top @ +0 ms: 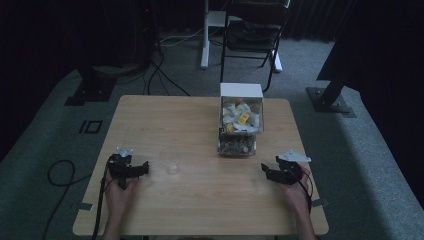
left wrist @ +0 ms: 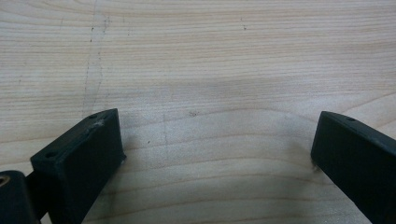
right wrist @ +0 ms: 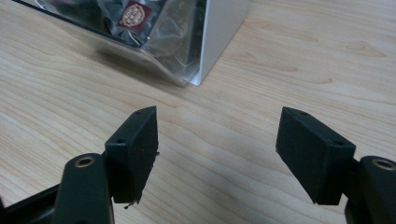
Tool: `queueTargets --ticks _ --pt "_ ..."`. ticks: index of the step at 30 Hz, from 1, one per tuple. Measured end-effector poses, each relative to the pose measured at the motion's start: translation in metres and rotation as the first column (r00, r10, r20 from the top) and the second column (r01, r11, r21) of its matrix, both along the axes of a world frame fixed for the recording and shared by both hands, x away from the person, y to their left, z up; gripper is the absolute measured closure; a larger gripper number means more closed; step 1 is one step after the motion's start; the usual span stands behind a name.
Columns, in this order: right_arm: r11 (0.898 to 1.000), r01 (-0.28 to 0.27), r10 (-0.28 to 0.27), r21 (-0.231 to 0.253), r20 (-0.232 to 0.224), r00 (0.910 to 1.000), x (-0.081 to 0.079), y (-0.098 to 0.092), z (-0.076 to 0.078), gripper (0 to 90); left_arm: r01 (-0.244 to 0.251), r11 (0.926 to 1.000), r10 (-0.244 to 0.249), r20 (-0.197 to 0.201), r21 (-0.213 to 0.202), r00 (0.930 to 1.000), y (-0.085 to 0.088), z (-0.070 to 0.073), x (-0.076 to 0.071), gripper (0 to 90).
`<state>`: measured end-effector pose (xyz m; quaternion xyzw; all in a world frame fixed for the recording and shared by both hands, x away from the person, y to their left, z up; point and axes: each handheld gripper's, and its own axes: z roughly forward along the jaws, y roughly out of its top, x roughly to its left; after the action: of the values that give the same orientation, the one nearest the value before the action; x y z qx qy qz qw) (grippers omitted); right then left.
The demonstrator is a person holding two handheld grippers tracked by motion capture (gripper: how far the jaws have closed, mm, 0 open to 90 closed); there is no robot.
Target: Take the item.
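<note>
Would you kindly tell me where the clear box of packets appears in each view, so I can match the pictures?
High view: the clear box stands right of centre on the far half of the wooden table, beyond the right gripper.
Left gripper view: not in it; bare tabletop lies between the jaws.
Right gripper view: its near corner sits top centre, beyond the open jaws.
Shared landmark: the wood-grain tabletop.

High overview of table [top: 200, 200]; two close tool-mounted views.
</note>
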<state>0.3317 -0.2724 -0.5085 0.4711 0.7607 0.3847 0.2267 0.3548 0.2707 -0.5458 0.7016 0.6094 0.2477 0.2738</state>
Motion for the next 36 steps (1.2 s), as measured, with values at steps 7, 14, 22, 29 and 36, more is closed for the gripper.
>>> queueTargets --ticks 7,14,22,29,36 --pt "1.0 -0.018 0.018 -0.002 0.016 0.9997 -0.002 0.005 0.006 29.4 -0.001 1.0 0.001 0.0 0.0 1.0 0.0 0.0 0.0 2.8" --pt "0.999 -0.039 0.039 -0.006 0.034 0.9987 -0.005 0.012 0.012 29.4 0.0 1.0 0.0 0.0 0.0 1.0 0.0 0.0 0.0 2.8" --pt "0.998 -0.061 0.061 -0.008 0.046 0.9971 -0.006 0.019 0.016 29.6 0.0 1.0 0.0 0.0 0.0 1.0 0.0 0.0 0.0 2.8" --pt "0.997 -0.077 0.077 -0.007 0.055 0.9955 -0.007 0.023 0.018 31.3 0.0 1.0 0.0 0.0 0.0 1.0 0.0 0.0 0.0 2.8" --pt "0.992 -0.123 0.123 -0.016 0.07 0.9898 -0.008 0.032 0.02 36.6 0.0 1.0 0.0 0.0 0.0 1.0 0.0 0.0 0.0 2.8"
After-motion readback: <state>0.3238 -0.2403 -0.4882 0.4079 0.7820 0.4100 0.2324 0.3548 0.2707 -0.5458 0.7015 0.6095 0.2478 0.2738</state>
